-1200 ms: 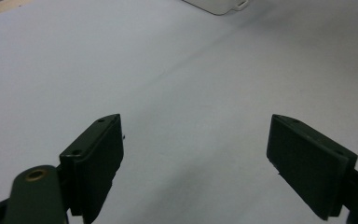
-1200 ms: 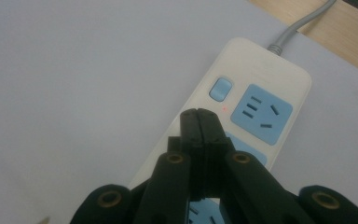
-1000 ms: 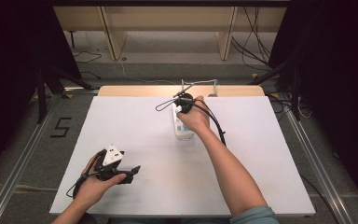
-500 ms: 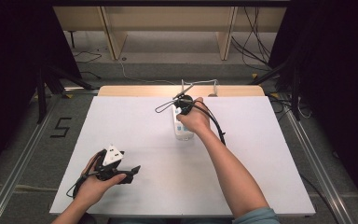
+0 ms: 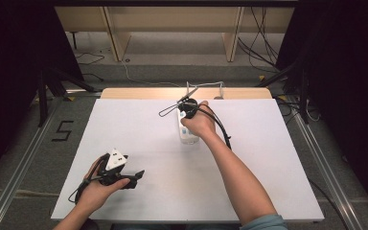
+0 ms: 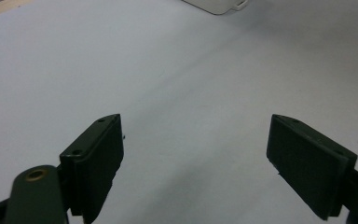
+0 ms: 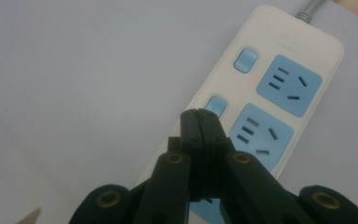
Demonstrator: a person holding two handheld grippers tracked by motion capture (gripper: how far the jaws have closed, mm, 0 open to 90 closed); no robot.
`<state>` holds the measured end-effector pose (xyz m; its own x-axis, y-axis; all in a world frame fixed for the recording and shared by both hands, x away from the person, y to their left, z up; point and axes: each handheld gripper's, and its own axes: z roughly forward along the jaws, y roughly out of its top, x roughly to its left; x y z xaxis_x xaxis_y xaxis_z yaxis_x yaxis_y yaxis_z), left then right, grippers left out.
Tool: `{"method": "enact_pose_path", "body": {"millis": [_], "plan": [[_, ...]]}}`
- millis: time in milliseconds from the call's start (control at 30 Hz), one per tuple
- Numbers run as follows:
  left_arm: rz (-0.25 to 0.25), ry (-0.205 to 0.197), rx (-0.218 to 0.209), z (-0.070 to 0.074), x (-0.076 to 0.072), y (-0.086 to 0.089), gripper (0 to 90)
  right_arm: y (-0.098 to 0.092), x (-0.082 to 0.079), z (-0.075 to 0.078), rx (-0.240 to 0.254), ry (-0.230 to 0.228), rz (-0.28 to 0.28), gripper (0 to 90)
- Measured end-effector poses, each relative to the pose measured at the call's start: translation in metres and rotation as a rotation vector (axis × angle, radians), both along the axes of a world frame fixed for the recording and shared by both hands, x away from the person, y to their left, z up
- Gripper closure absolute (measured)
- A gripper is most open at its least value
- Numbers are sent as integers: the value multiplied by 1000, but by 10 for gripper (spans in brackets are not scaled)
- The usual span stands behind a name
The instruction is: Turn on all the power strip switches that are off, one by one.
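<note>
A white rectangular plastic power strip [image 5: 188, 132] with pale blue sockets lies on the white-covered desk [image 5: 278, 167], a little back of the middle and toward the far edge. Its long axis runs from the near side to the far side of the desk, and its grey cord [image 7: 309, 9] leaves the far end toward the bare wooden strip along the back edge. In the right gripper view two blue sockets [image 7: 289, 85] sit in a row along the strip, each with a small blue rocker switch [image 7: 245, 59] beside it, and a tiny red light shows near the first switch.

The right tool [image 5: 188, 108] is above the far part of the strip, held in the person's right hand [image 5: 200, 122]; its jaws are pressed together with nothing between them, their tips just at the second switch [image 7: 215, 106]. Whether they touch it cannot be told.

The left tool [image 5: 136, 176] rests low near the desk's front left corner in the left hand [image 5: 98, 188], jaws spread wide and empty, pointing across bare desk toward the strip, whose corner [image 6: 219, 5] shows at the top of the left gripper view.

Wide open desk lies left, right and in front of the strip. No container is on it.
</note>
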<state>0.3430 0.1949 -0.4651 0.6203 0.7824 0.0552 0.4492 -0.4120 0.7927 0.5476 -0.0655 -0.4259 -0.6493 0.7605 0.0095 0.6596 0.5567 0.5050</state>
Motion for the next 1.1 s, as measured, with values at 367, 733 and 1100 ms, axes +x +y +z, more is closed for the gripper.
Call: {"method": "enact_pose_path", "body": {"millis": [367,733,1100], "plan": [[0,1,1,0,0,0,185,1,-1,-6,-19,48,0,900],[-1,1,1,0,0,0,186,5,-4,-8,-34,70,4,900],[-1,4,-1,0,0,-1,186,7,-3,-9,-51,69,17,900]]}}
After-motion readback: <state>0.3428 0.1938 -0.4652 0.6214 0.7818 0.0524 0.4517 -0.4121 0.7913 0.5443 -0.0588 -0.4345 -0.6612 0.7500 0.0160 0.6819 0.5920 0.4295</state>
